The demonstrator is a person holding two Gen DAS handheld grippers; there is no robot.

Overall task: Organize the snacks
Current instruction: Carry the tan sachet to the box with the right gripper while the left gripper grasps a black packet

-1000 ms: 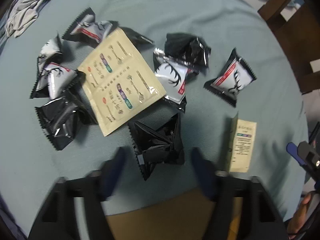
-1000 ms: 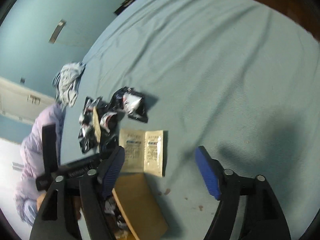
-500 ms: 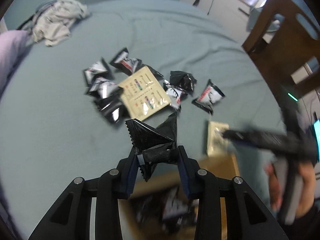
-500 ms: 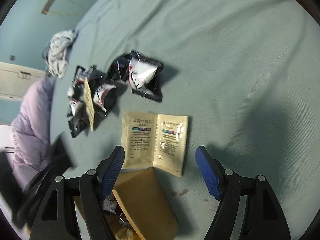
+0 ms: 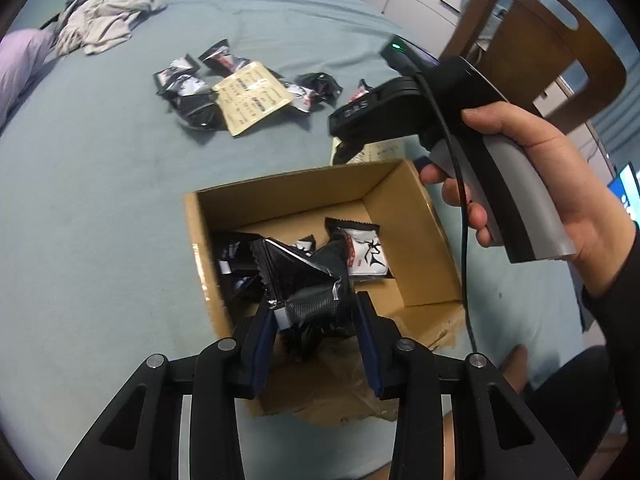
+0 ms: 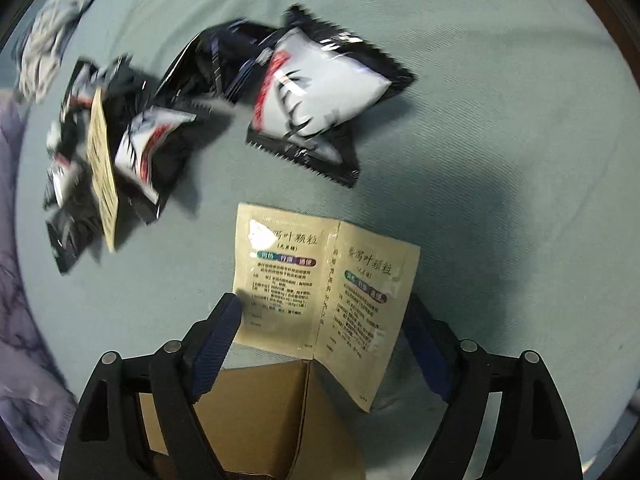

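Observation:
My left gripper [image 5: 314,308] is shut on a crumpled black snack packet [image 5: 304,280] and holds it over an open cardboard box [image 5: 404,208]. Several black-and-white packets [image 5: 366,254] lie inside the box. My right gripper [image 6: 324,306] points down over a beige twin sachet [image 6: 320,276] that lies flat on the blue-grey cloth just beyond the box corner [image 6: 272,412]. Its jaws are opening, the sachet lies between them, and the pads do not press on it. Further off, a white-faced packet [image 6: 316,92] lies alone beside a pile of packets [image 6: 148,148].
A person's hand [image 5: 532,184] grips the right gripper's handle beside the box. Another beige sachet [image 5: 252,98] rests among the loose packets [image 5: 192,88]. A heap of grey fabric [image 5: 108,12] sits at the far left, a wooden chair [image 5: 560,52] at the right.
The left gripper shut on the black packet, lifted it from the cloth and drew back over the box. The right gripper came down close over the twin sachet and its jaws widened.

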